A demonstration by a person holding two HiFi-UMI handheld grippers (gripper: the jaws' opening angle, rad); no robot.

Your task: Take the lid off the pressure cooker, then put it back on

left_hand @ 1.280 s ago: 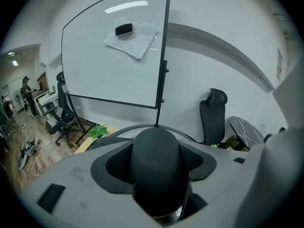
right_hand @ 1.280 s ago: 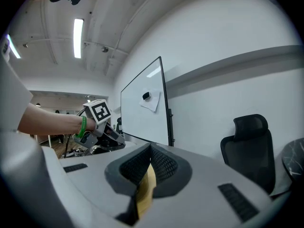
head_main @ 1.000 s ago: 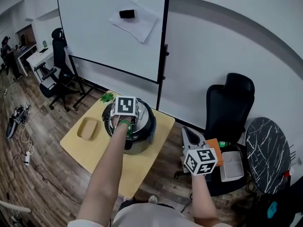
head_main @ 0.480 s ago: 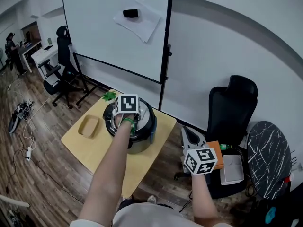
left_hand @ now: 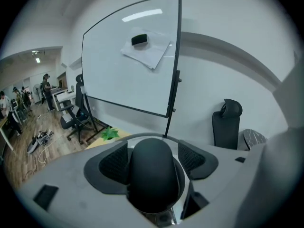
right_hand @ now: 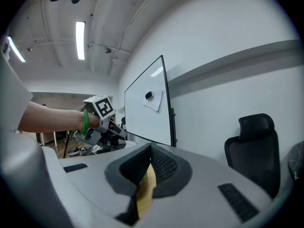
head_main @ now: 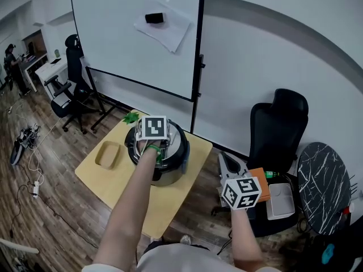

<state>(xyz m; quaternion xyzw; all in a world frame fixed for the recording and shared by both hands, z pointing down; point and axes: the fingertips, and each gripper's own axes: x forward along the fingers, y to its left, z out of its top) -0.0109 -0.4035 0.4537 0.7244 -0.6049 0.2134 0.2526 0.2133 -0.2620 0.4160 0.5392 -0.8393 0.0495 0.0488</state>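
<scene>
Head view: the pressure cooker point(head_main: 173, 157) stands on the yellow desk point(head_main: 113, 180) with its lid point(head_main: 178, 137) on. The left claw point(head_main: 154, 146) is down on top of the lid, and the right claw point(head_main: 228, 162) hangs well apart, off the desk's edge. Left gripper view: the lid's black knob point(left_hand: 151, 175) sits between jaws that have just been opening and stand wide. Right gripper view: the jaws are together, clamping nothing.
</scene>
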